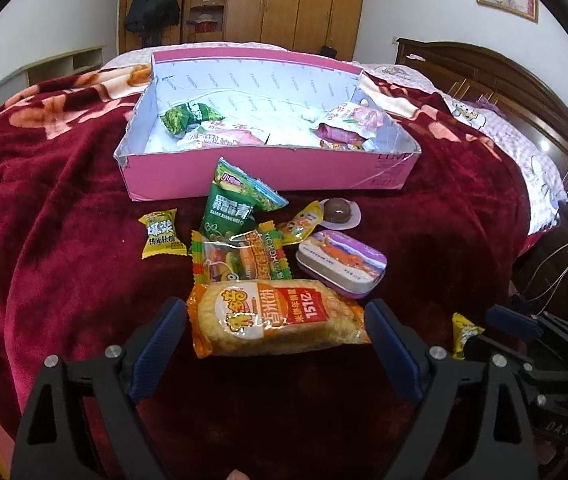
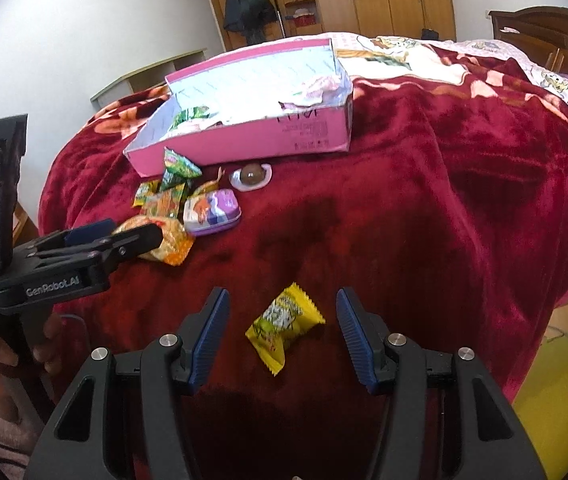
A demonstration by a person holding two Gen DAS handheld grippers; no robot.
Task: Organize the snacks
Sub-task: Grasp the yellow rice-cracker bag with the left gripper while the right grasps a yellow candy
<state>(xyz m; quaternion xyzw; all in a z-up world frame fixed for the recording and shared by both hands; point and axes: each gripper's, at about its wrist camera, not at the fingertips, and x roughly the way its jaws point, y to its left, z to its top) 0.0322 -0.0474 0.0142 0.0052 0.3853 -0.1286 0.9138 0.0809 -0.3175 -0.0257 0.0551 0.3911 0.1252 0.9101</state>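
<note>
A pink cardboard box [image 1: 268, 168] with a white lining is observed on the dark red plush blanket [image 1: 64, 208] of the bed, already holding several packets. Loose snacks are lying on the blanket just beside the box's near wall.

The left gripper [image 1: 276, 324] is held with its jaws spread apart, one on either side of an orange rice-cracker packet [image 1: 276, 320]; contact cannot be confirmed. The right gripper [image 2: 282, 330] is likewise spread wide around a small yellow wrapped candy [image 2: 284, 322], which lies apart from the main cluster, toward the near edge of the blanket.

The step in hand is judged to be the pick-up of both items. Closure on each wrapper is called for next, followed by a lift over the near wall of the box.
</note>
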